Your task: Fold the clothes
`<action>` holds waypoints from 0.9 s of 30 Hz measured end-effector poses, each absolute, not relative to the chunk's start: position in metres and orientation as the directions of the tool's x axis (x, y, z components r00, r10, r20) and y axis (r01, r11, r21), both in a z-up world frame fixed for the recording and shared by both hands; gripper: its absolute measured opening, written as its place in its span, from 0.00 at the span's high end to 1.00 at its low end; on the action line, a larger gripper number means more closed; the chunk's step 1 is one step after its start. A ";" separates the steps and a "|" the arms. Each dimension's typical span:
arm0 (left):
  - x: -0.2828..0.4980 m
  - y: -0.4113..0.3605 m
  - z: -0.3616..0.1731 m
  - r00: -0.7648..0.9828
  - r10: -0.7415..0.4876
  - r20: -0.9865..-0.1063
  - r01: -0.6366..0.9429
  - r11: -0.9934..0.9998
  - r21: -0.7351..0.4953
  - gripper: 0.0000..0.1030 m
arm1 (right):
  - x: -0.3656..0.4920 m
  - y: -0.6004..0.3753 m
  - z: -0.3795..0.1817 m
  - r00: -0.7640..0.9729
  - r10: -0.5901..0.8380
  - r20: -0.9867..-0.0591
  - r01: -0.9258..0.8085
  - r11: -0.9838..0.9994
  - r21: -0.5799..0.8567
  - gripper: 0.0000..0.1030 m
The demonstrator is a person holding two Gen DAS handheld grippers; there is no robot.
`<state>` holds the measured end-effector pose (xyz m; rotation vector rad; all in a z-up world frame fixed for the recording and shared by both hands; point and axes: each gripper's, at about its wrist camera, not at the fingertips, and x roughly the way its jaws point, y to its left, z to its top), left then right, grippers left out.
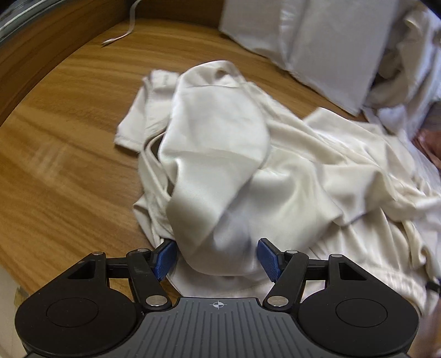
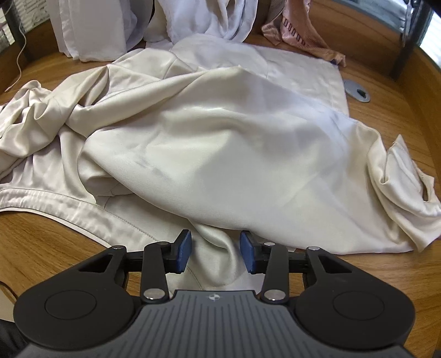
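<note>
A cream satin garment (image 1: 215, 143) lies crumpled on the wooden table (image 1: 55, 165), with a sleeve or cuff end at its far left. My left gripper (image 1: 217, 258) is open. Its blue pads (image 1: 165, 258) stand wide apart, and a bulging fold of the garment fills the gap between them. In the right wrist view the same garment (image 2: 220, 137) spreads across the table (image 2: 41, 234), its hem running along the near left. My right gripper (image 2: 215, 252) is open at the garment's near edge, and a narrow fold of the fabric lies between its fingers.
White cloth (image 1: 317, 41) is piled at the back of the table, where it also shows as white cloth (image 2: 193, 19). A pink garment (image 2: 300, 30) lies at the back right. A grey cable grommet (image 2: 357, 91) sits in the tabletop. A white cable (image 1: 124, 33) trails at the far left.
</note>
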<state>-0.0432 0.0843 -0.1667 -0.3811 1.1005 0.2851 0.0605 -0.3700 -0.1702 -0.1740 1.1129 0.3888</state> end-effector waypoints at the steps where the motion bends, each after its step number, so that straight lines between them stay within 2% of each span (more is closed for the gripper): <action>1: -0.045 0.082 -0.166 0.429 0.023 -0.903 -0.371 0.916 -0.153 0.33 | 0.059 -0.368 -0.170 0.390 0.209 -0.897 -0.386 0.921 0.047 0.56; 5: -0.050 0.070 -0.166 0.422 -0.012 -0.907 -0.229 0.966 -0.120 0.32 | 0.051 -0.363 -0.167 0.407 0.205 -0.890 -0.379 0.925 0.040 0.56; 10: -0.053 0.061 -0.172 0.412 -0.019 -0.911 -0.130 0.988 -0.079 0.32 | 0.039 -0.358 -0.162 0.426 0.209 -0.880 -0.371 0.928 0.041 0.49; 16: -0.049 0.034 -0.175 0.423 -0.039 -0.905 0.033 0.999 -0.028 0.32 | 0.025 -0.352 -0.155 0.447 0.214 -0.868 -0.363 0.931 0.043 0.47; 23: -0.034 0.025 -0.184 0.413 -0.059 -0.909 0.041 0.998 -0.046 0.32 | 0.018 -0.328 -0.157 0.408 0.264 -0.874 -0.465 0.884 0.050 0.47; 27: -0.031 0.023 -0.187 0.416 -0.054 -0.908 0.036 0.998 -0.043 0.32 | 0.020 -0.315 -0.163 0.390 0.277 -0.878 -0.511 0.858 0.043 0.38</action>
